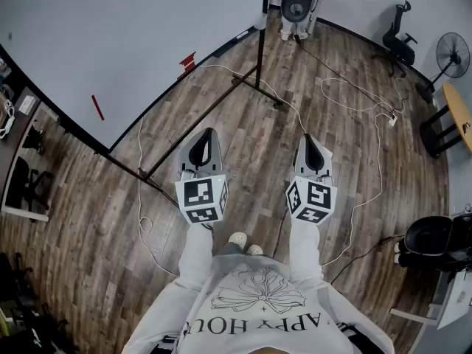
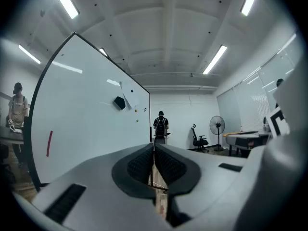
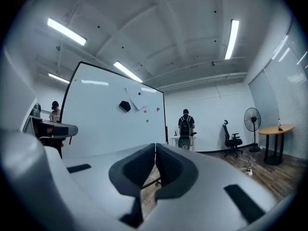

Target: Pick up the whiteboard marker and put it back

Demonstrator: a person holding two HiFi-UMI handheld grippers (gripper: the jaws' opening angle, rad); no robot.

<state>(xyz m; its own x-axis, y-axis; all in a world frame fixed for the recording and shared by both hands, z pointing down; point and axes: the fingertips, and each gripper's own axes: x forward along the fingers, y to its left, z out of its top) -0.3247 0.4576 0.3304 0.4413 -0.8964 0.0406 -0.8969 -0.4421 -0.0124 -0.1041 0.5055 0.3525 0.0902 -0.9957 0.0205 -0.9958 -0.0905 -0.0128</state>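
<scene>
A red whiteboard marker (image 1: pixel 96 108) sits against the big whiteboard (image 1: pixel 110 43), well to the left of and beyond my hands; in the left gripper view the marker (image 2: pixel 49 143) shows as a red stroke low on the board's near end. My left gripper (image 1: pixel 205 140) and right gripper (image 1: pixel 311 144) hang level and side by side over the wooden floor, away from the board. Both are shut with nothing between the pads, as the left gripper (image 2: pixel 154 150) and the right gripper (image 3: pixel 155 150) show in their own views.
The board's black stand legs (image 1: pixel 221 102) and white cables (image 1: pixel 354 94) cross the floor ahead. A second small red object (image 1: pixel 188 61) lies at the board's lower edge. Office chairs (image 1: pixel 398 43), a fan (image 1: pixel 451 54) and a table (image 1: pixel 459 113) stand right. A person with a backpack (image 2: pixel 160 127) is far ahead.
</scene>
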